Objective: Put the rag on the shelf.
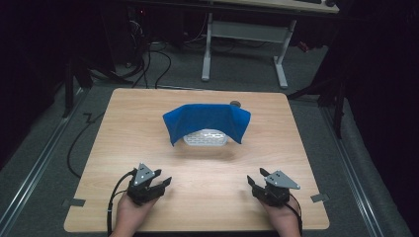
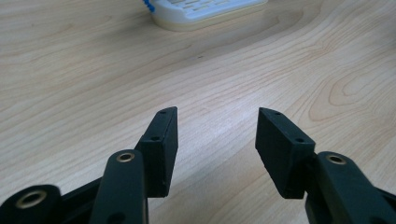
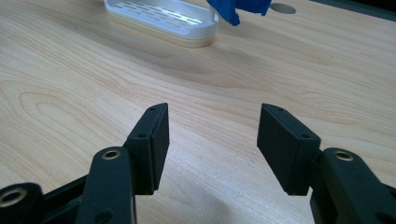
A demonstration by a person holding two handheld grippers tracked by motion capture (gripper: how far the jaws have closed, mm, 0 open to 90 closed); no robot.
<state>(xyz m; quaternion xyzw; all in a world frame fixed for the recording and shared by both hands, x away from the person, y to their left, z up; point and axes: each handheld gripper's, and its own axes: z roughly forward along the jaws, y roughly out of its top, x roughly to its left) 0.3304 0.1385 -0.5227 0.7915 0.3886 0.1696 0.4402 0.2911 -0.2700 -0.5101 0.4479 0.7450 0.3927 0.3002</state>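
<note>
A blue cloth (image 1: 206, 120) is draped over a white slotted tray (image 1: 206, 138) at the middle of the wooden table (image 1: 148, 113). The tray (image 2: 205, 11) lies far ahead in the left gripper view, and the tray (image 3: 161, 19) lies ahead with a blue cloth corner (image 3: 233, 10) hanging beside it in the right gripper view. My left gripper (image 1: 164, 178) sits near the front left edge, open, nothing between its jaws (image 2: 217, 135). My right gripper (image 1: 255, 176) sits near the front right edge, also open and empty (image 3: 212, 133). Both stand well short of the cloth.
A round hole (image 1: 235, 103) is in the table behind the cloth. Tape marks (image 1: 73, 202) sit at the front corners. Beyond the table stand a white desk frame (image 1: 244, 47) and floor cables (image 1: 148, 64). Bare wood lies between the grippers and the tray.
</note>
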